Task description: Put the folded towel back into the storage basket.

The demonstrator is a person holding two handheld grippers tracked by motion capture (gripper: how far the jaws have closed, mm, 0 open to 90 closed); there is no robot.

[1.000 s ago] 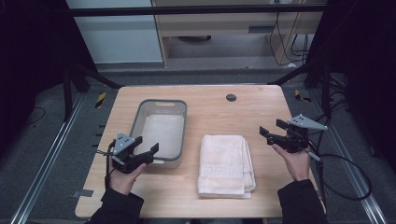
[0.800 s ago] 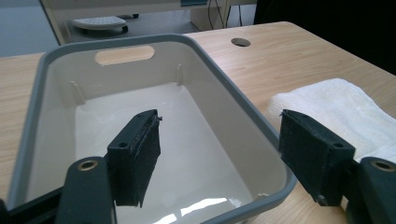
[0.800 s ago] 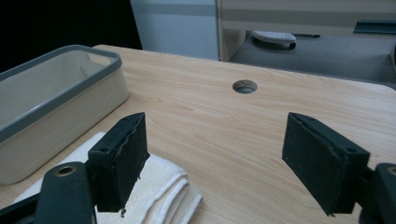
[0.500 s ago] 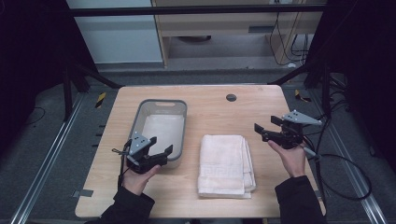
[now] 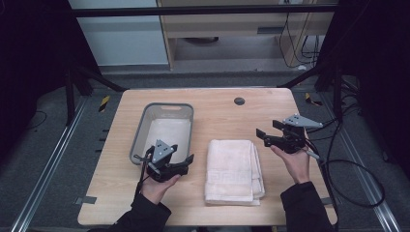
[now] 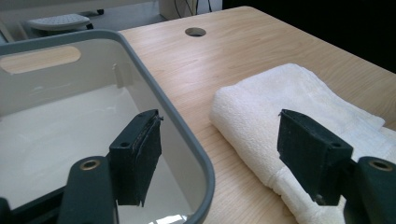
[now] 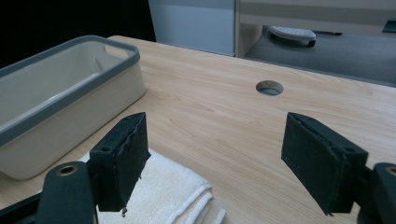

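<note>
Two grippers, one towel, one bin on a wooden surface [image 5: 227,121].

Towel [image 5: 232,170]: white, folded, lying flat between the two hands, just right of the bin, untouched. Folded layers show at its far end in the right gripper view [image 7: 173,196].

Bin [image 5: 164,129]: grey-rimmed, pale inside, empty, left of the towel and close beside it; its near corner rim [image 6: 196,154] sits between the left fingers in the left gripper view.

Left gripper [image 5: 181,162]: fingers released, wide apart, holding nothing, hovering at the bin's near right corner, aimed toward the towel's left edge.

Right gripper [image 5: 265,137]: fingers released, wide apart, holding nothing, hovering over bare wood just beyond the towel's far right corner.

Cable hole [image 5: 239,101]: far middle of the surface, clear of the work.

Risks, as judged:
- Left finger may catch the bin rim on the way to the towel, since the rim lies between the fingers; the bin could be nudged or tipped.
- Either gripper may pinch only the top layer, so the towel unfolds when lifted.
- Uneven lift by the two hands may let the fold sag or drape over the bin wall instead of going in.
- Trailing right cable [image 5: 348,166] may drag across the surface edge.
</note>
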